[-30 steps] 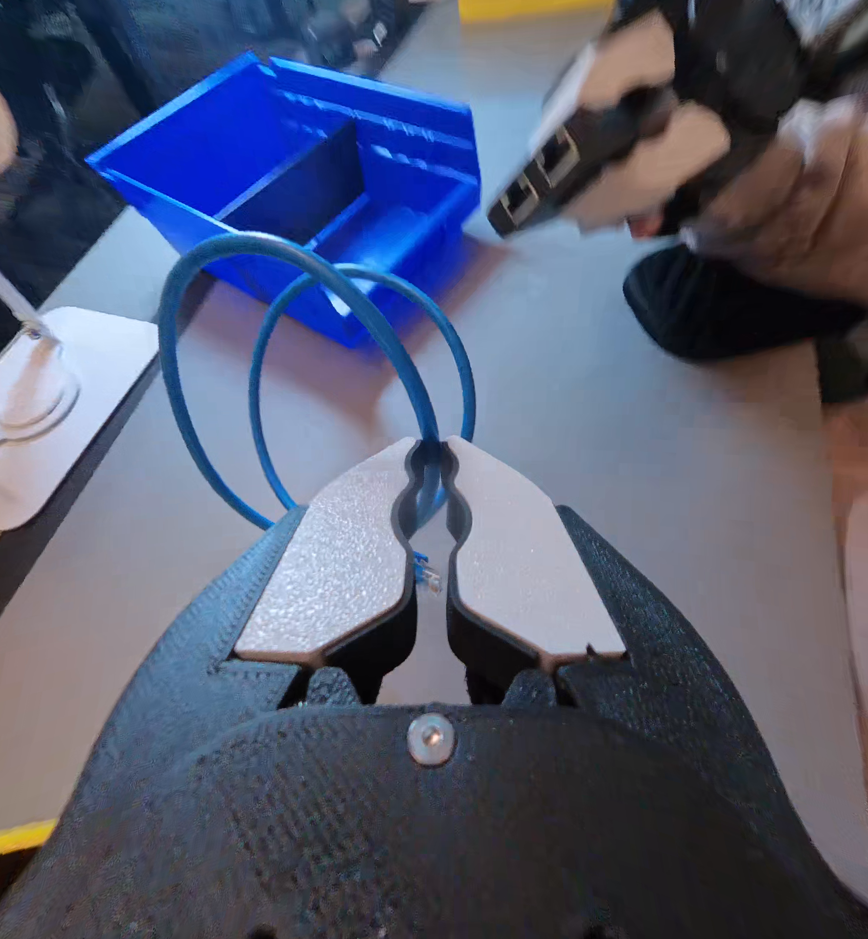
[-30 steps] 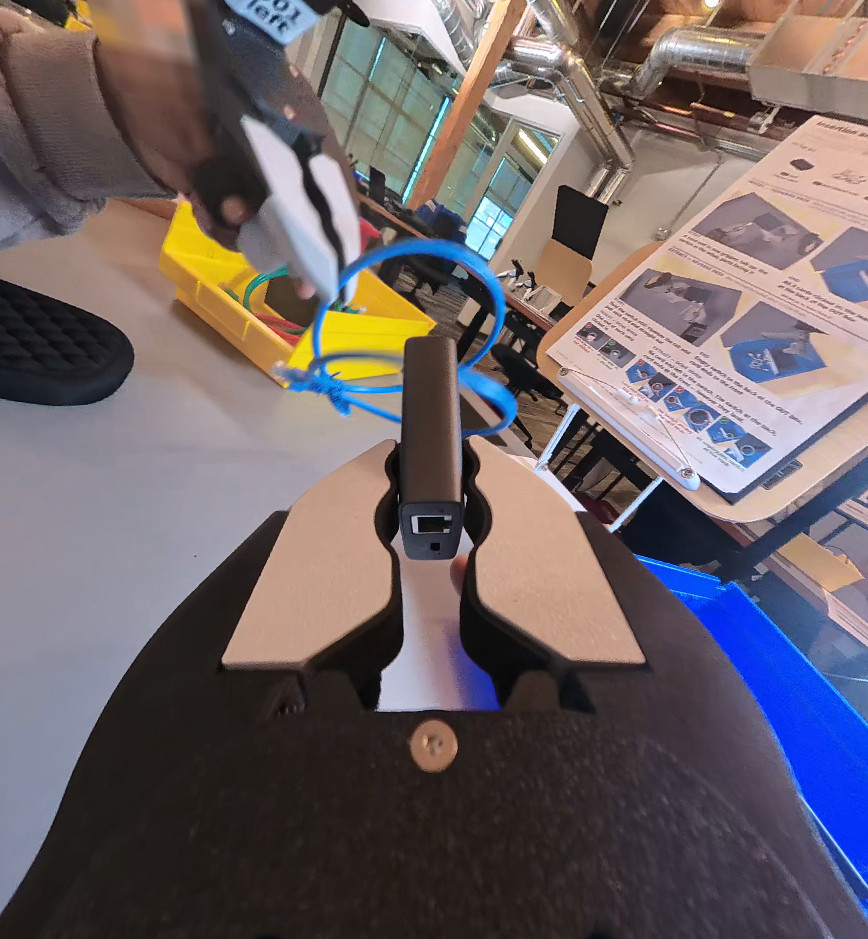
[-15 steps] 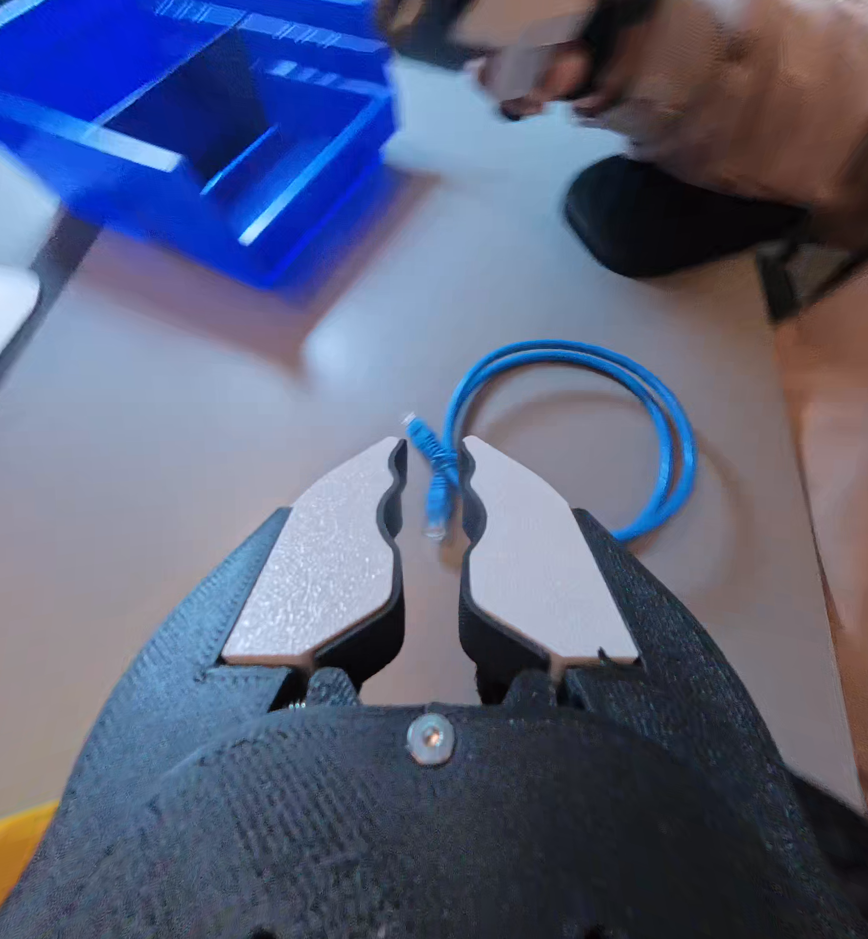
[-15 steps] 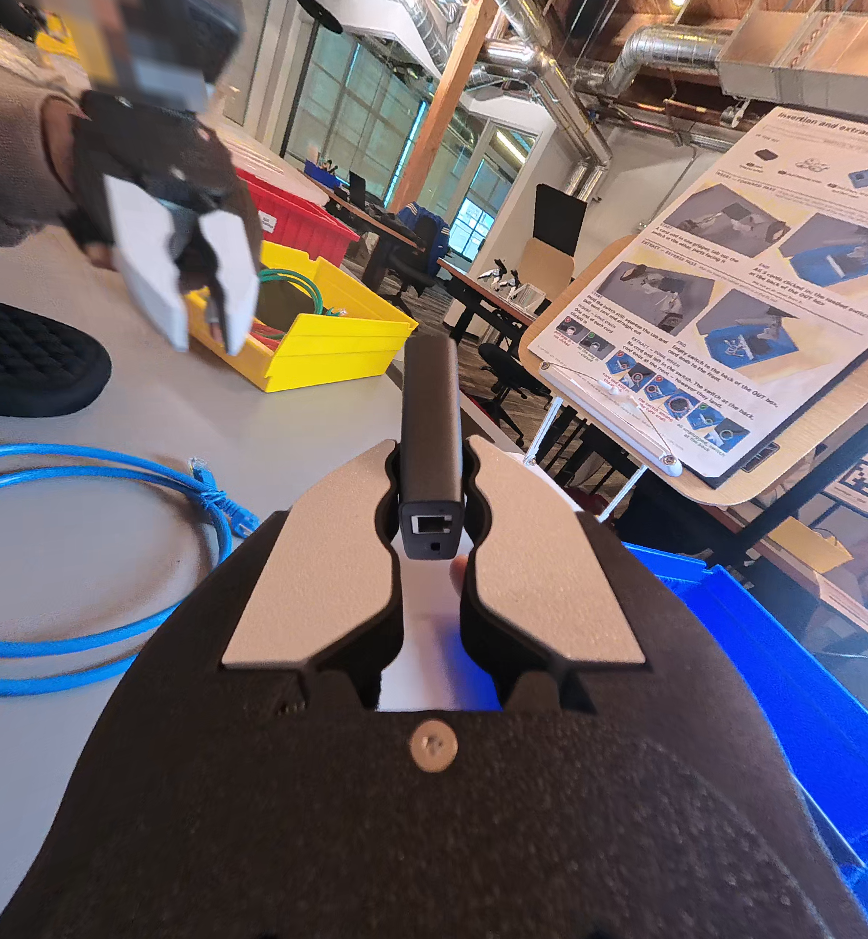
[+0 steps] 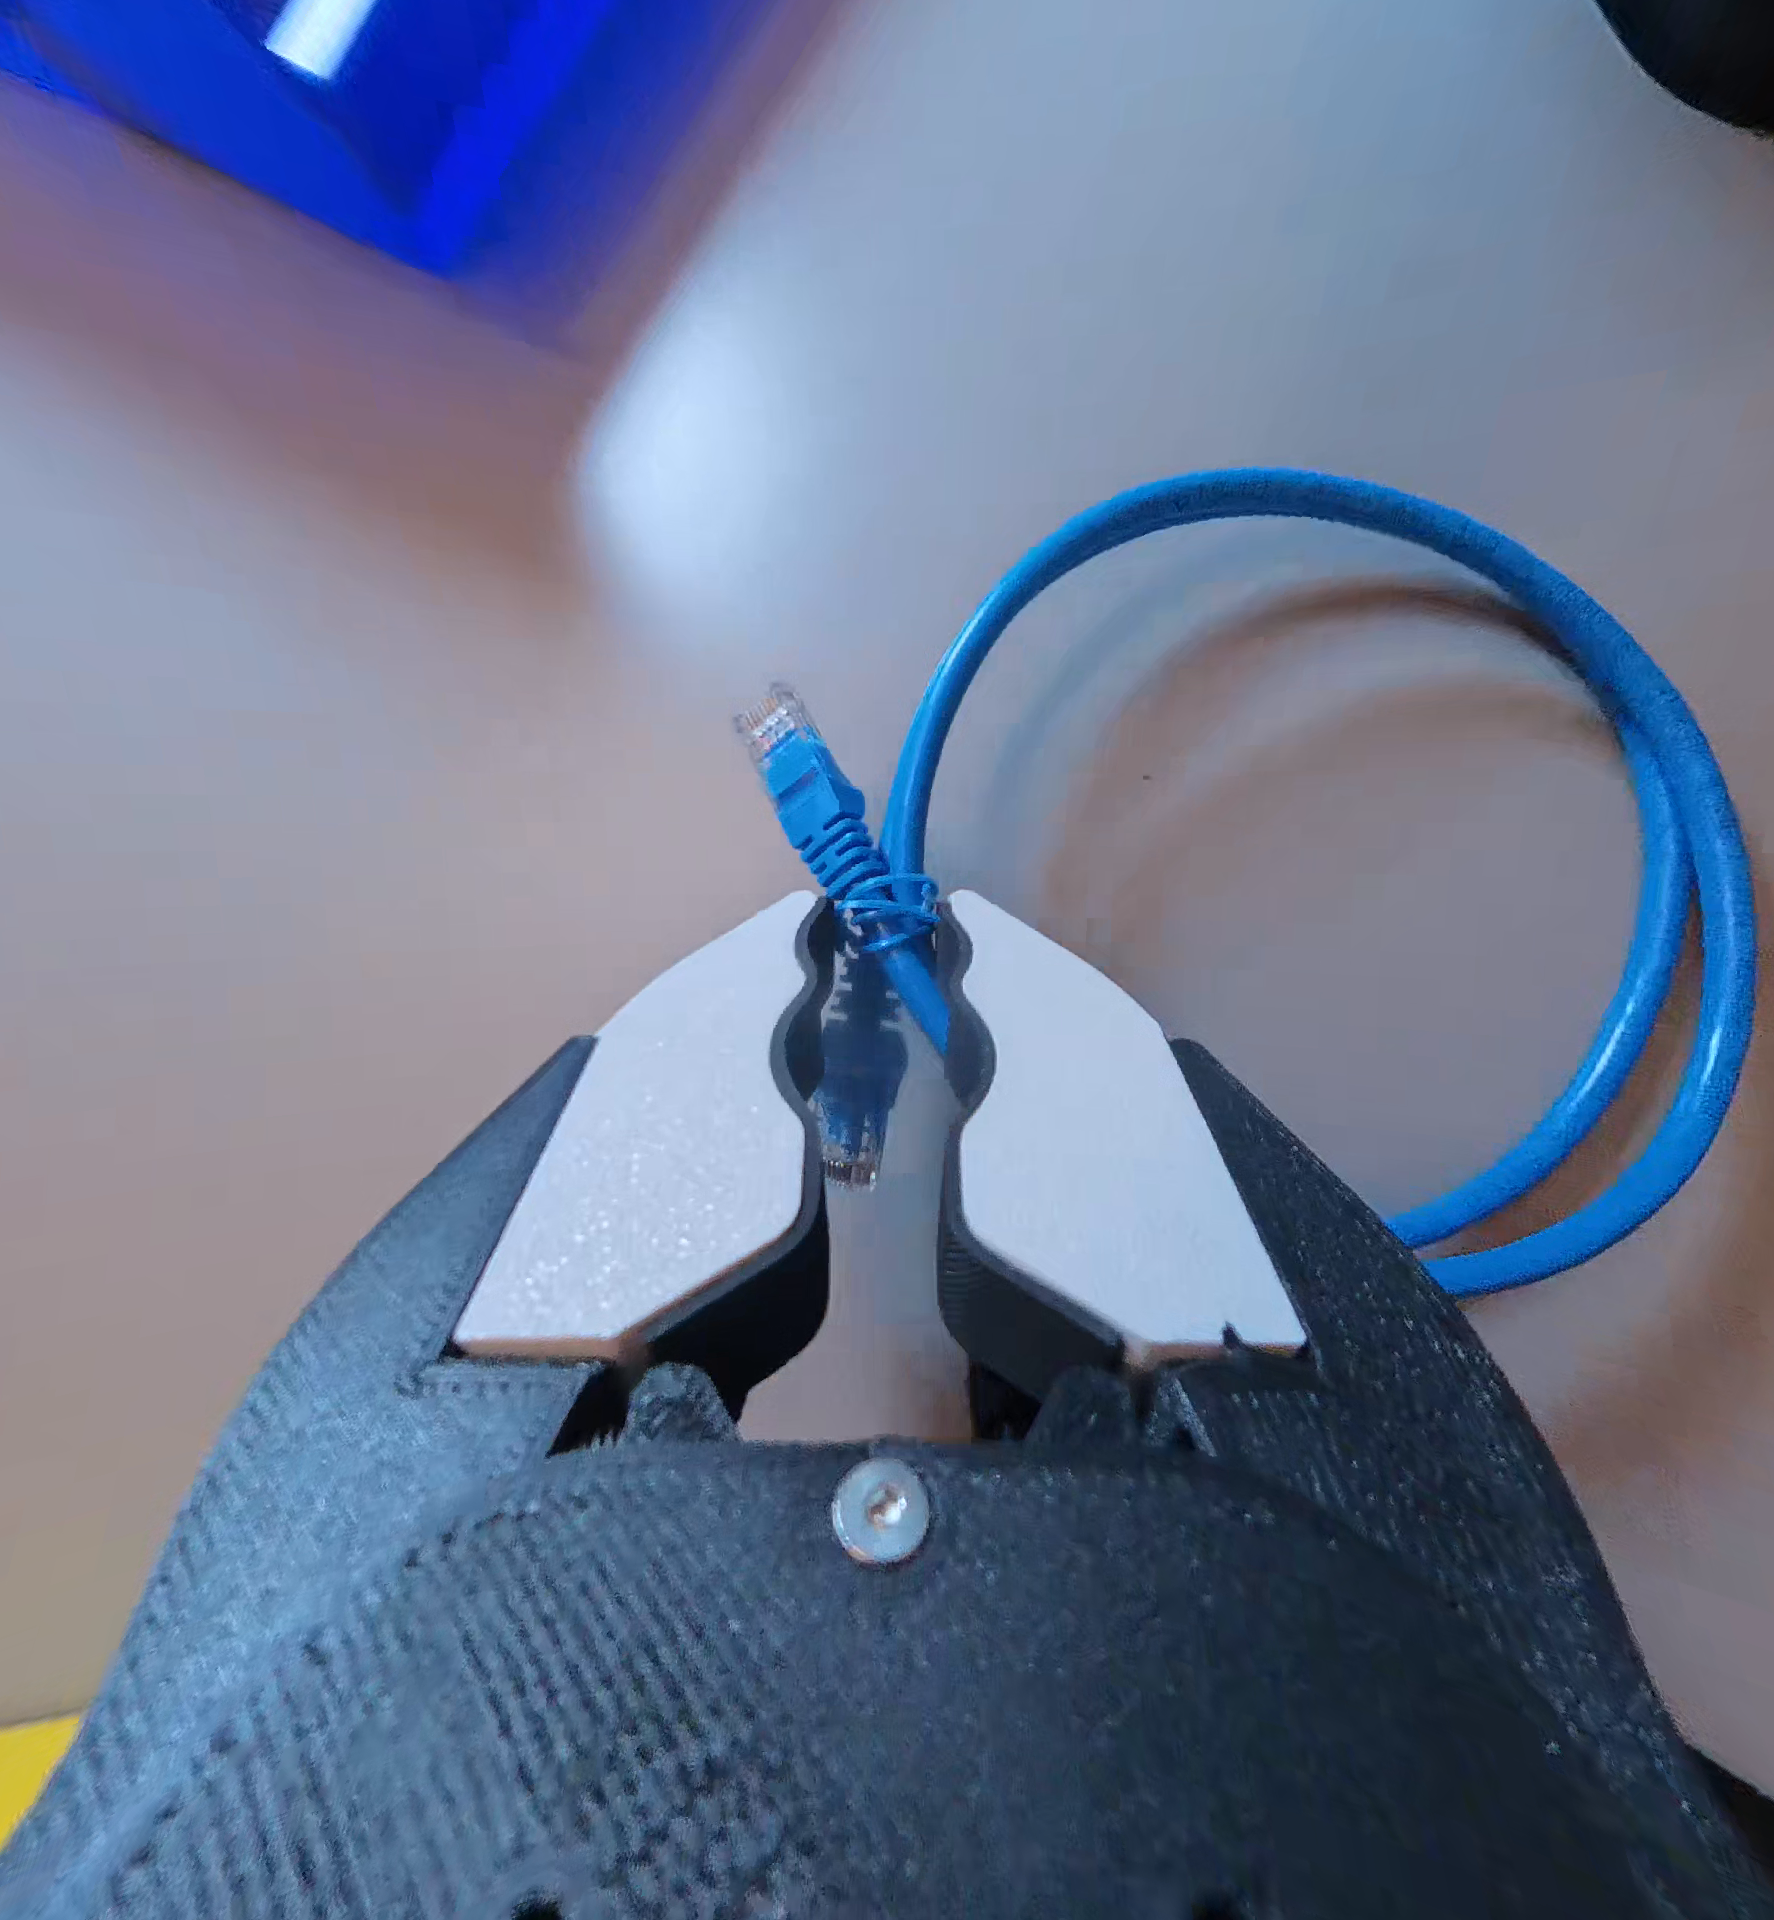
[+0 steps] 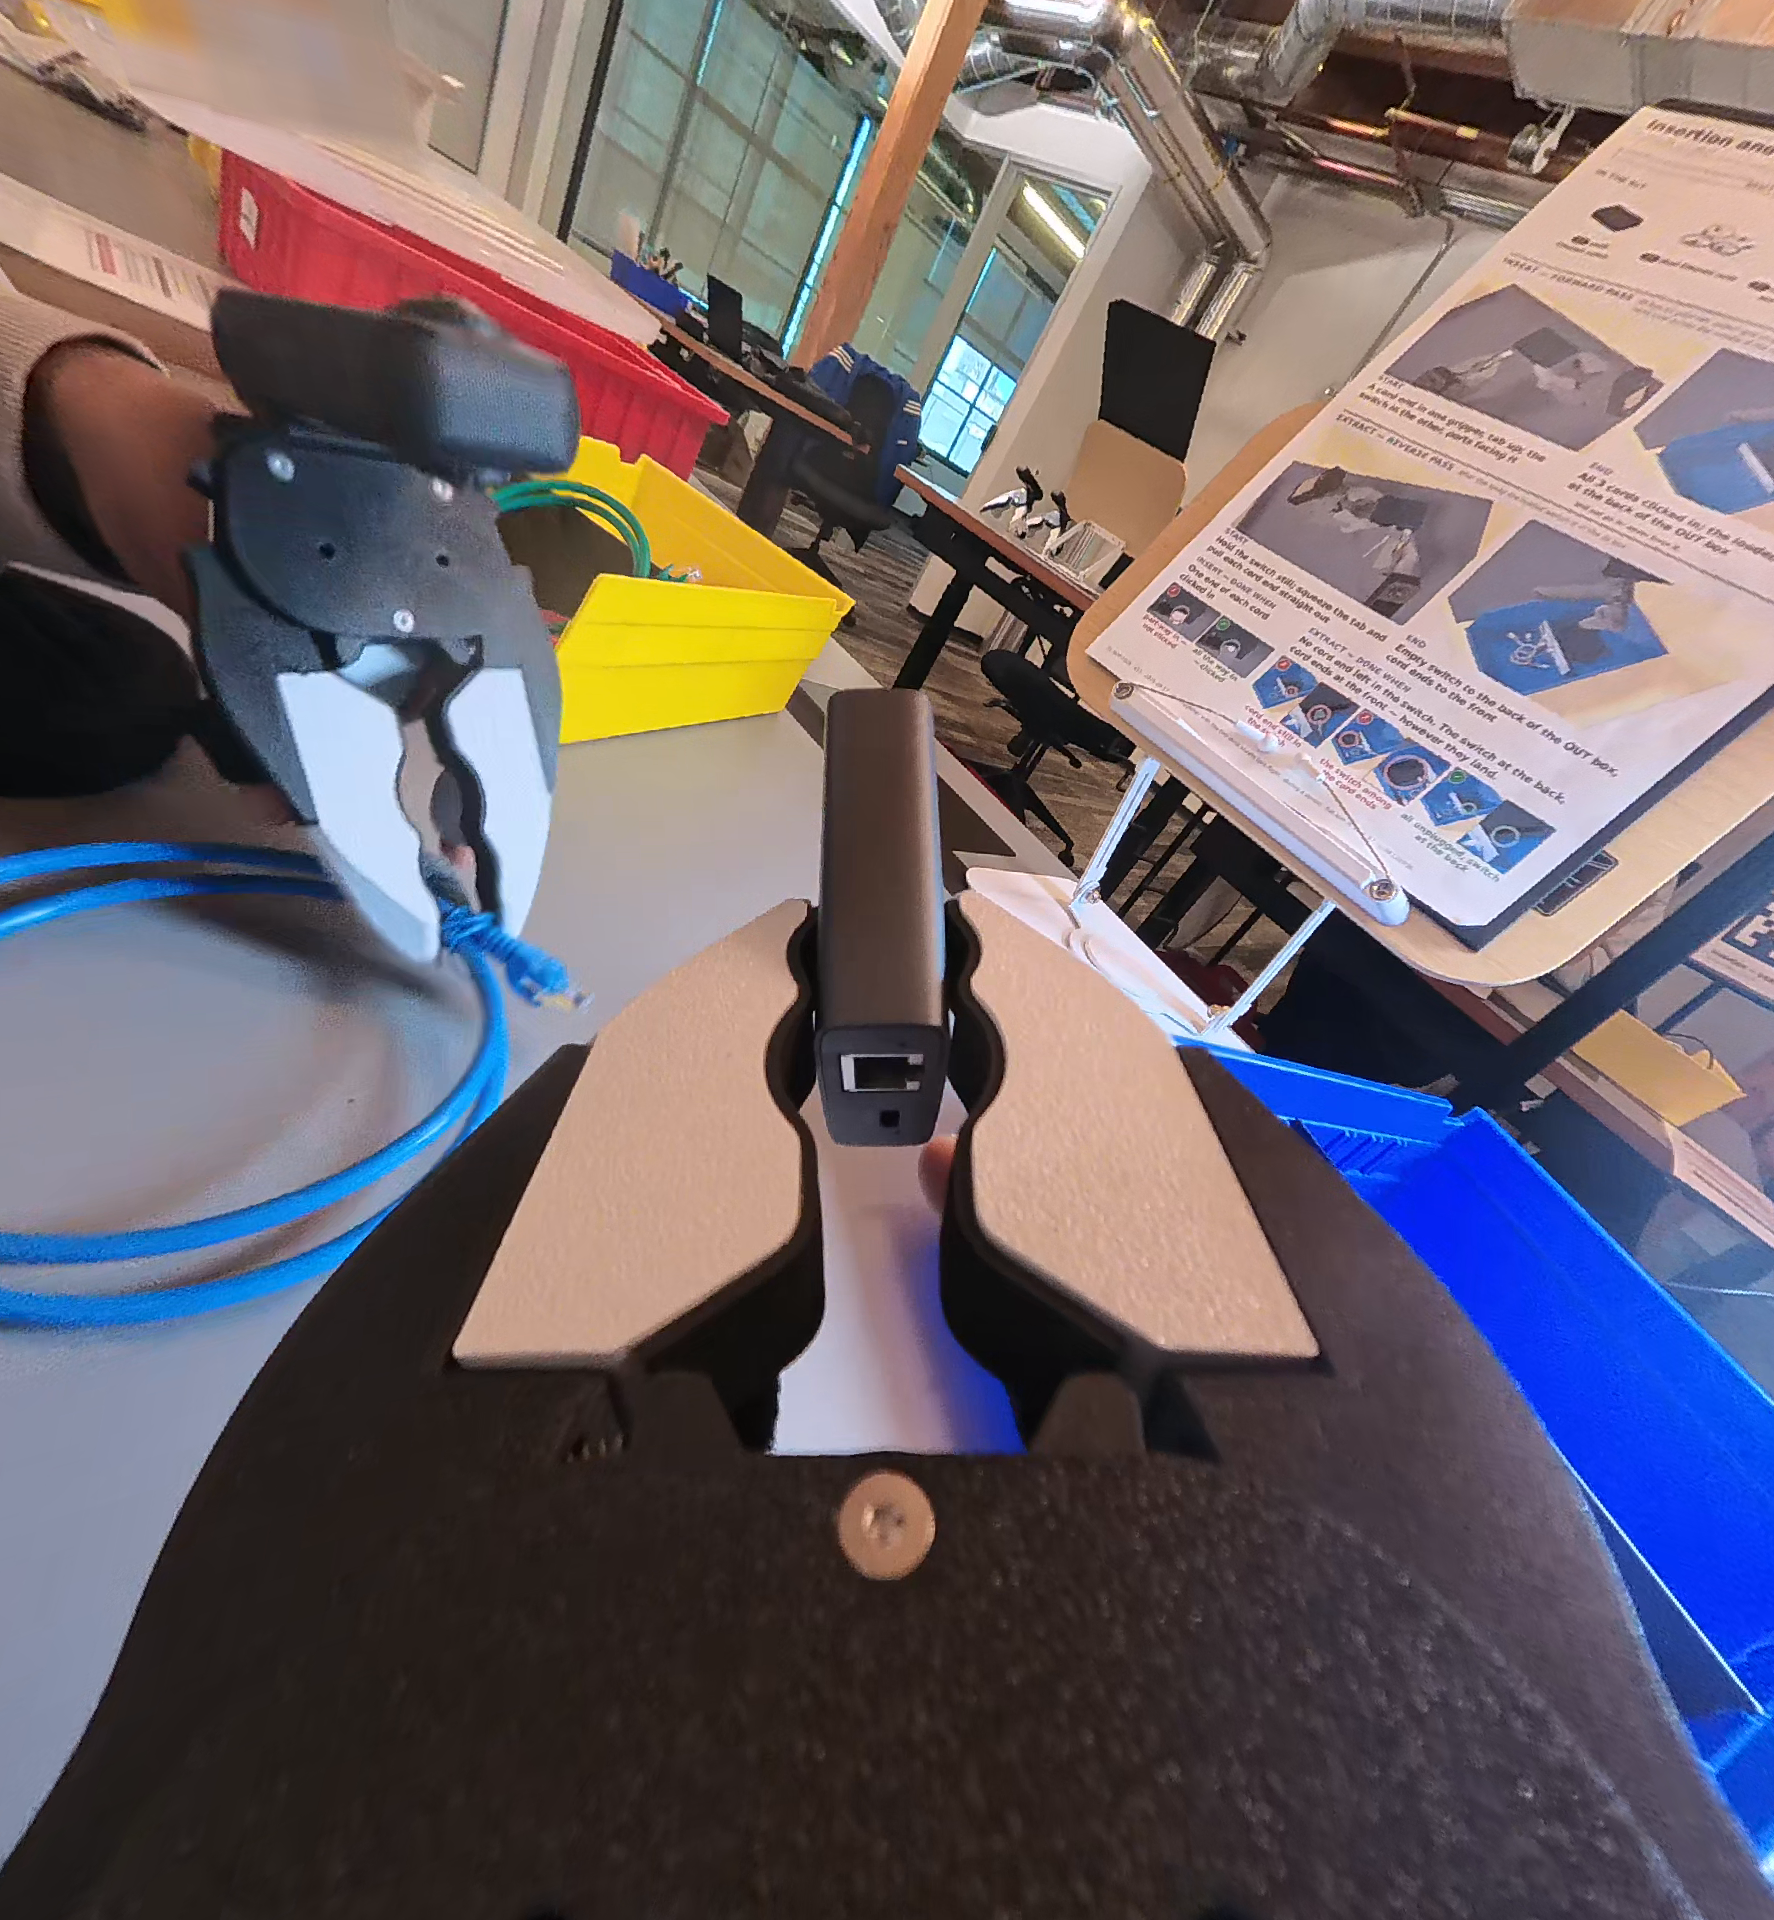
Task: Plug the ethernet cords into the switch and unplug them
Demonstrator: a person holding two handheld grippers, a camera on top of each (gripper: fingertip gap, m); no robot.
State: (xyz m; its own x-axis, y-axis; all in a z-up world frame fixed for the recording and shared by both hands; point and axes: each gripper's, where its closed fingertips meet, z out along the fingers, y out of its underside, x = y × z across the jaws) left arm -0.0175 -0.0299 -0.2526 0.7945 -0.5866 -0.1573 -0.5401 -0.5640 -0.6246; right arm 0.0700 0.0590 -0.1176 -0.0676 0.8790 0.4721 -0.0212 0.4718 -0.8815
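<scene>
A coiled blue ethernet cord (image 5: 1683,894) lies on the grey table, its two ends bound by a thin blue tie (image 5: 888,914). One plug (image 5: 779,727) points away from me; the other (image 5: 852,1132) lies between my fingers. My left gripper (image 5: 885,904) straddles the tied ends with its jaws slightly apart. The right wrist view shows it (image 6: 467,914) tips-down on the cord (image 6: 239,1257). My right gripper (image 6: 881,914) is shut on the black switch (image 6: 878,831), held above the table, one port facing the camera.
A blue bin (image 5: 343,125) stands beyond the cord and shows at the right in the right wrist view (image 6: 1589,1299). A yellow bin (image 6: 696,623) with green cords, a red bin (image 6: 395,260), an instruction board on a stand (image 6: 1485,571) and a black pad (image 6: 31,686) surround the table. Across from one pair of fingers to the other is roughly 20 centimetres.
My left gripper brought the cord down from the air onto the table, opened, and has dropped closer over the tied ends. The right gripper still holds the switch.
</scene>
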